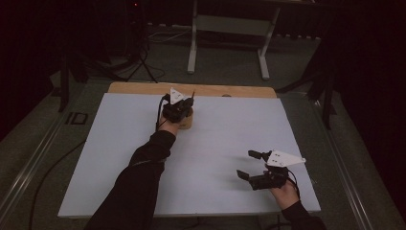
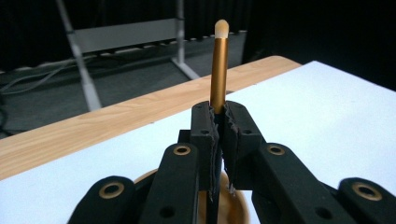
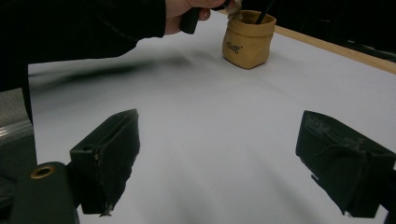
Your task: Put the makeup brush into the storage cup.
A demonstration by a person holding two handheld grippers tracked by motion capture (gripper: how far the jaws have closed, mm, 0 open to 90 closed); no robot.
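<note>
— Black jaws up close, in the left gripper view: the left gripper (image 2: 218,123) has them pressed together on a gold-handled brush (image 2: 218,65). See it?

— Yes. Its long axis runs straight up out of the jaws, upright, pale tip at the top. The handle is pinched right between the pads, and the lower end is hidden behind them.

— And below?

— A tan pouch (image 2: 233,205) sits just under the jaws; I can make out its rim there. From the right gripper view that pouch (image 3: 247,41) stands upright on the white table cover (image 3: 224,116), a dark stick leaning out of it, with the person's hand directly above.

— Where is all this on the table?

— From the high view, toward the far edge, left of centre, the left gripper (image 1: 178,108) hovering over the pouch (image 1: 186,122).

— The other one?

— The right gripper (image 1: 253,165) is near the front right corner, jaws spread wide, holding nothing, well apart from the brush.
</note>
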